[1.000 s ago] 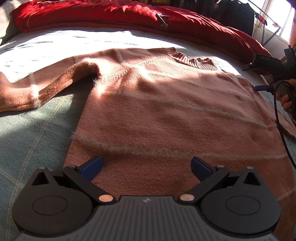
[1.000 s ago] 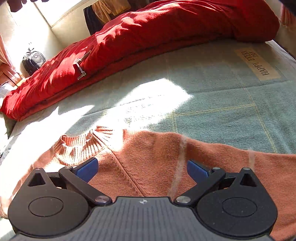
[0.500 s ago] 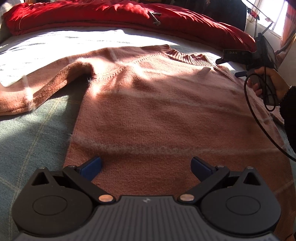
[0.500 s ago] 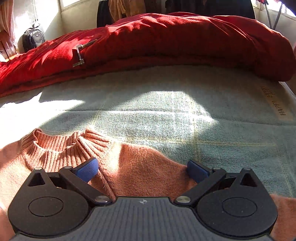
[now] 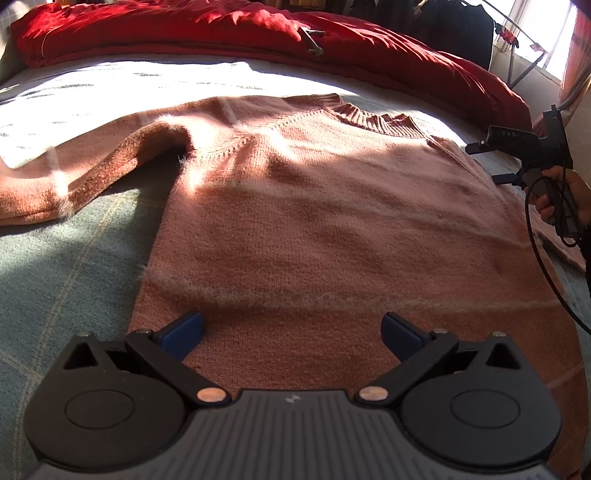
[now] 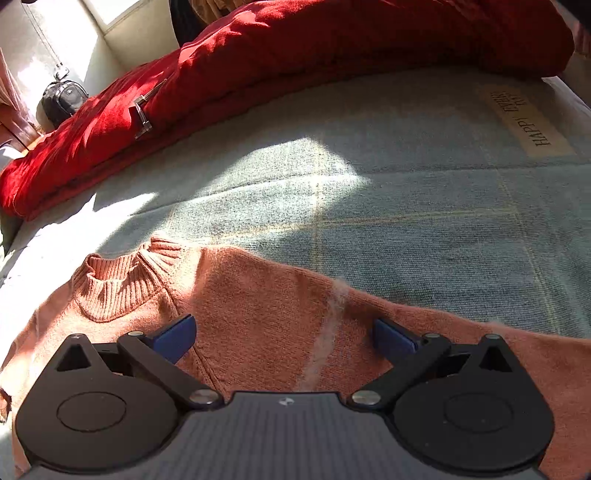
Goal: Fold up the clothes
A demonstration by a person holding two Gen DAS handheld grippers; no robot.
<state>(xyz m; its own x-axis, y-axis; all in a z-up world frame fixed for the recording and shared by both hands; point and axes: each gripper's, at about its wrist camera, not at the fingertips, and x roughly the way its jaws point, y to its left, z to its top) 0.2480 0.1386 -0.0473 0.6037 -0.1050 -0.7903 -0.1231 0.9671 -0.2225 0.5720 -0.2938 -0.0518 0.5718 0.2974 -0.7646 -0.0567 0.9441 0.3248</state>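
A salmon-pink knit sweater (image 5: 332, 229) lies flat, front up, on a pale green bed cover (image 5: 66, 266), its left sleeve (image 5: 74, 177) spread out to the side. My left gripper (image 5: 291, 330) is open and empty just above the sweater's lower hem. My right gripper (image 6: 282, 334) is open and empty over the right shoulder, beside the ribbed collar (image 6: 122, 284). The right gripper also shows in the left wrist view (image 5: 517, 147), held in a hand at the sweater's right edge.
A rumpled red duvet (image 5: 258, 33) runs along the far side of the bed, also in the right wrist view (image 6: 332, 55). A black backpack (image 6: 62, 101) stands by the wall. A drying rack (image 5: 517, 48) is by the window. A cable (image 5: 546, 280) hangs from the right gripper.
My right gripper has swung back over the sweater's right shoulder and upper sleeve, more fabric now under it. My left gripper has stayed nearly still above the hem. Both stay open.
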